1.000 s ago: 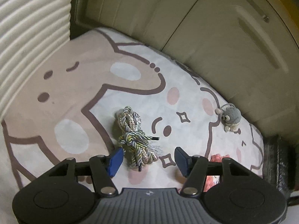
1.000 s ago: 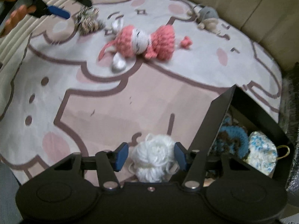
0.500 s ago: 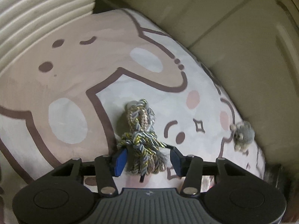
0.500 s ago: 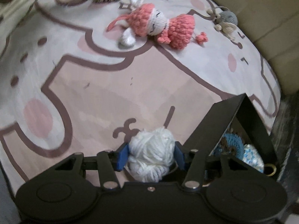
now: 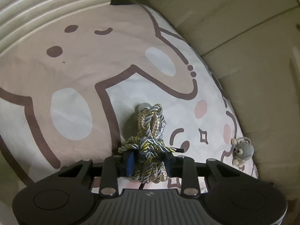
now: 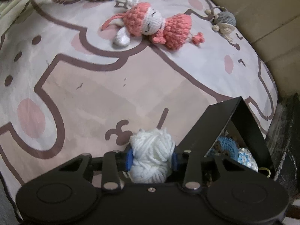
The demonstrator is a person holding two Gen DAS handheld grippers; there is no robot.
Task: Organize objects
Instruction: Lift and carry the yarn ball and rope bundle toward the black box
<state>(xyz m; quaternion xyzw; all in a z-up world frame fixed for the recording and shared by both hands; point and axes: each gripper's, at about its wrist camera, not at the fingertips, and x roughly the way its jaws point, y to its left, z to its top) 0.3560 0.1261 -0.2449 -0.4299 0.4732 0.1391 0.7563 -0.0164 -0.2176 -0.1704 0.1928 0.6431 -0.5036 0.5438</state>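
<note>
**Both grippers closing on soft bundles**

The left gripper (image 5: 149, 164) is closing on a knotted bundle of cord (image 5: 150, 144) that lies on the cartoon-print blanket (image 5: 78, 78); the blue pads already press into its near end, while the looped far end rests on the cloth. The right gripper (image 6: 151, 159) is closing too, its pads squeezing a ball of white yarn (image 6: 152, 155) that sits on the blanket just beside the open black box (image 6: 206, 127), where blue crochet pieces (image 6: 226, 145) already lie.

To do this step well, I would let each pinch finish before lifting: both things are soft and will give. The cord's loose loops may sag or snag, so lift it straight up. The yarn needs only a short carry over the box's lid edge. The pink doll (image 6: 150, 24) and the grey mouse toy (image 6: 226, 20) wait farther off.
</note>
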